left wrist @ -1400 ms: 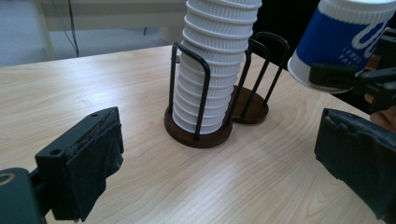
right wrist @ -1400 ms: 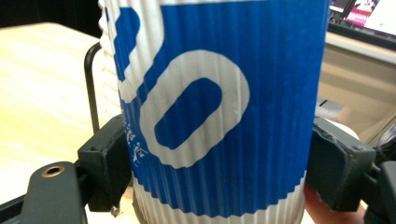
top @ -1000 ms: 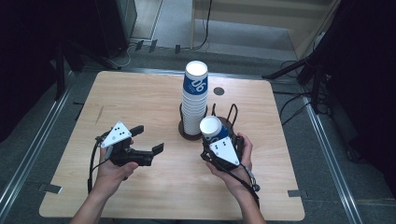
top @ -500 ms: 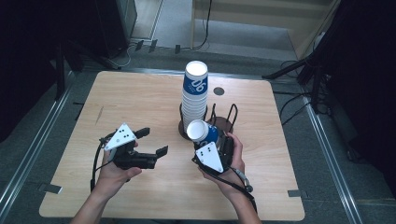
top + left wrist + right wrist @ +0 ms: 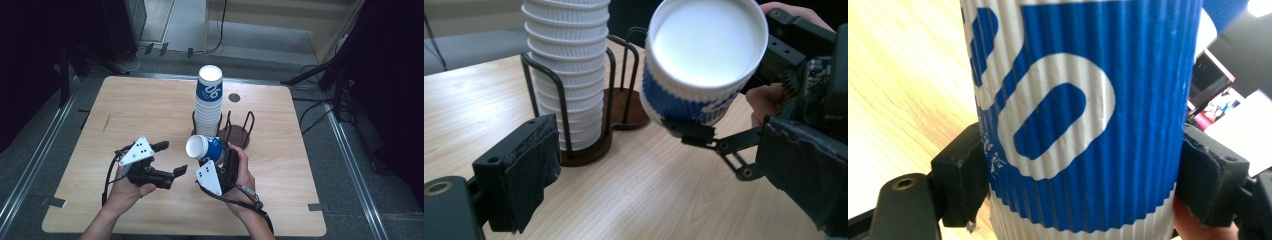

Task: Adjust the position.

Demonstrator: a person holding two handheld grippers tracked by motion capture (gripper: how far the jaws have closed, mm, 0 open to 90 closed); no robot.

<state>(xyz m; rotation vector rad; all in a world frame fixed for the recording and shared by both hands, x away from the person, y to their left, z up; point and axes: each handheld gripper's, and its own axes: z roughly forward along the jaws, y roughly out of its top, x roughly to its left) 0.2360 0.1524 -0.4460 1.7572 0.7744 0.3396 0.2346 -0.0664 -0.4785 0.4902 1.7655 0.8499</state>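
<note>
Cup clamped in right tool; left tool wide open.

The table is showing pale wood grain, smooth and matt, right out to its edges. The cup held in the right gripper is looking like ribbed paper, blue and white, its corrugations catching a soft sheen, while its inside is reading plain, smooth white. The stack of cups is showing the same ridged paper. The holder is showing thin dark metal wire over a brown glossy base. The left gripper is wearing rough, frayed black padding on matt black jaws.
</note>
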